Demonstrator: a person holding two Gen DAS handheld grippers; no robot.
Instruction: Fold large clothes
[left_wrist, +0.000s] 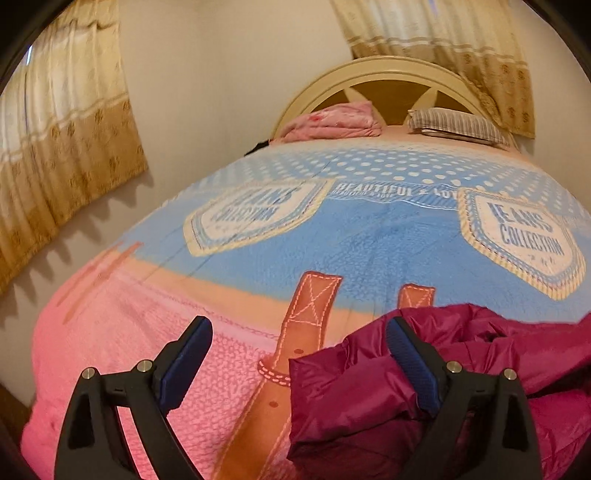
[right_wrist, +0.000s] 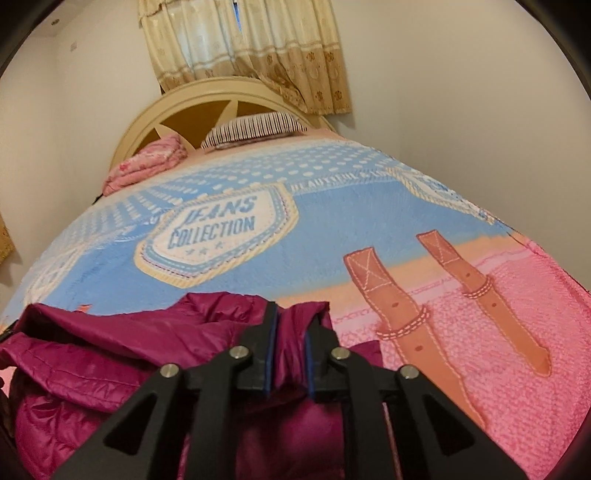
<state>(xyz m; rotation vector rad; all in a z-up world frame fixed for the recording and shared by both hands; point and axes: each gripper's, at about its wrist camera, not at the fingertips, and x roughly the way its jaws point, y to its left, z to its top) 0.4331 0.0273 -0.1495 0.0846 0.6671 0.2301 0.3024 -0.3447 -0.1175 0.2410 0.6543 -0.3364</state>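
Observation:
A crumpled magenta puffer jacket (left_wrist: 369, 387) lies on the near end of the bed's blue and pink blanket (left_wrist: 332, 240). My left gripper (left_wrist: 298, 321) stands wide open just above the blanket. Its right finger rests over the jacket's left edge, and only blanket and the jacket's edge show between its pads. In the right wrist view the jacket (right_wrist: 92, 354) fills the lower left. My right gripper (right_wrist: 295, 308) has its jaws close together, with a raised fold of the jacket filling the narrow gap between the blue pads.
At the head of the bed lie a folded pink blanket (left_wrist: 332, 122) and a striped pillow (left_wrist: 458, 123), below a cream arched headboard (left_wrist: 388, 70). Beige curtains (left_wrist: 62, 147) hang on the left wall and behind the bed. The blanket (right_wrist: 332, 221) stretches flat beyond the jacket.

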